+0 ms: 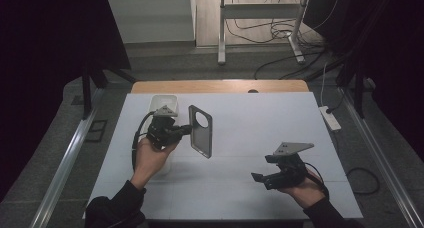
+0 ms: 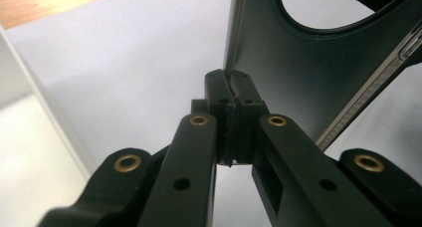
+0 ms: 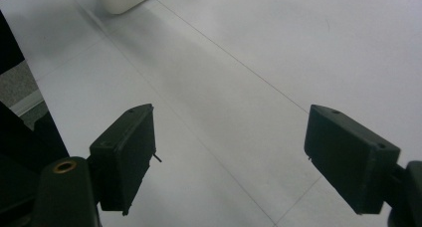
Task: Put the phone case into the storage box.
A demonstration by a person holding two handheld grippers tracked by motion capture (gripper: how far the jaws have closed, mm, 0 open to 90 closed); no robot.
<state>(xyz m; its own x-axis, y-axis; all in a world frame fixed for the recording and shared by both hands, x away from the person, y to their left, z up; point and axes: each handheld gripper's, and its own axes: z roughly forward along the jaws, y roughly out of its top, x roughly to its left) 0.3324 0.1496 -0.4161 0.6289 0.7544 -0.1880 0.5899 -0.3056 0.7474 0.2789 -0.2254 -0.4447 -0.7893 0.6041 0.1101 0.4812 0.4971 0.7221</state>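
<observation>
White matte table [image 1: 240,178] with a wooden strip along the far edge, dark curtains on both sides, grey floor with loose cables and a power strip [image 1: 330,118] off the right edge.

Left gripper [image 1: 186,130] is clamped tight on one edge of a dark phone case [image 1: 201,131], held upright above the table, left of centre. In the left gripper view the case [image 2: 298,62] is pinched at its thin rim, jaws pressed together on it. The shell is thin, dark grey, smooth, with a large round camera cutout near the top and a lighter ridged band along a side edge. Looks like flexible plastic or rubbery material, hard to tell which.

Right gripper [image 1: 261,178] hovers low over the table near the right front, jaws spread wide with nothing between them; the right gripper view shows its blocky black pads [image 3: 124,152] over bare table.

White plastic container [image 1: 165,104] sits just behind the left gripper, rounded corners, contents hidden.

Risks: the grip is only on a narrow rim, so the case could pivot or slip out if swung fast. A thin shell may flex or twist under the clamp. Left hand is close to the container, a backward move could knock it.
</observation>
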